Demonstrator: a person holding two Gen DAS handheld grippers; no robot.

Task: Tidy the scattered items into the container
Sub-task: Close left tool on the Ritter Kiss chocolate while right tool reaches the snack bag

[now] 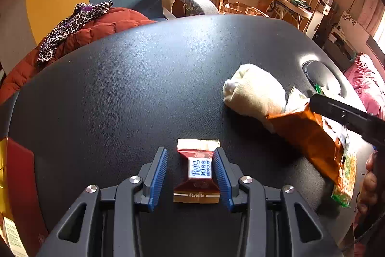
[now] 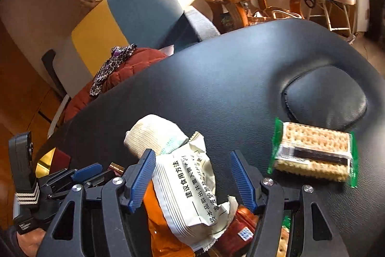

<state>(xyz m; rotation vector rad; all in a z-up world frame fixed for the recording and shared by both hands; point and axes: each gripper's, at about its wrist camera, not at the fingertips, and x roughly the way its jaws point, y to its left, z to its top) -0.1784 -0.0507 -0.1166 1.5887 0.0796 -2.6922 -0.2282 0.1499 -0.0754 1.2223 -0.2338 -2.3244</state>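
On the tabletop [image 1: 120,78], a candy [image 1: 196,172] is placed near the front edge, a sock [image 1: 252,90] to its right.

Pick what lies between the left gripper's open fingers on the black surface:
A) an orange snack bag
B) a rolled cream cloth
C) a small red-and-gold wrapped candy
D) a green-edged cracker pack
C: the left wrist view shows the small red-and-gold wrapped candy lying between the blue fingers of the left gripper, which stand apart on either side.
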